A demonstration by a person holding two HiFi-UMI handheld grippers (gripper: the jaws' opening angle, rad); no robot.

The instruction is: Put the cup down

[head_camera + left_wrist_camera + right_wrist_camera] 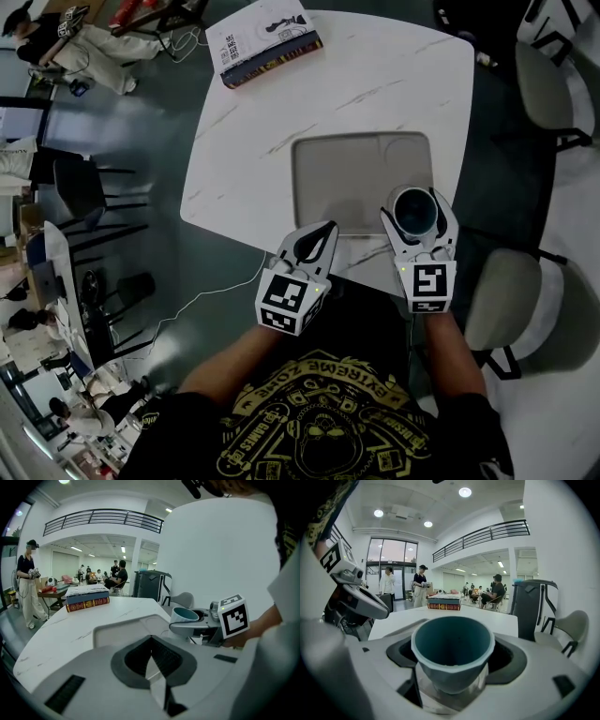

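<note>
A teal cup (412, 214) with a pale rim stands upright between the jaws of my right gripper (415, 208), which is shut on it. It is over the near right corner of the grey tray (347, 178). In the right gripper view the cup (452, 651) fills the gap between the jaws. The left gripper view shows the cup (183, 615) from the side, and I cannot tell whether its base touches the tray. My left gripper (328, 227) is at the table's near edge, left of the cup, shut with nothing in it, its tips meeting (151, 638).
The white marble-look table (375, 84) carries a thick book (267, 42) at its far left corner. Grey chairs (506, 300) stand to the right of the table. A white cable (216, 295) hangs off the near left edge. People sit and stand far behind.
</note>
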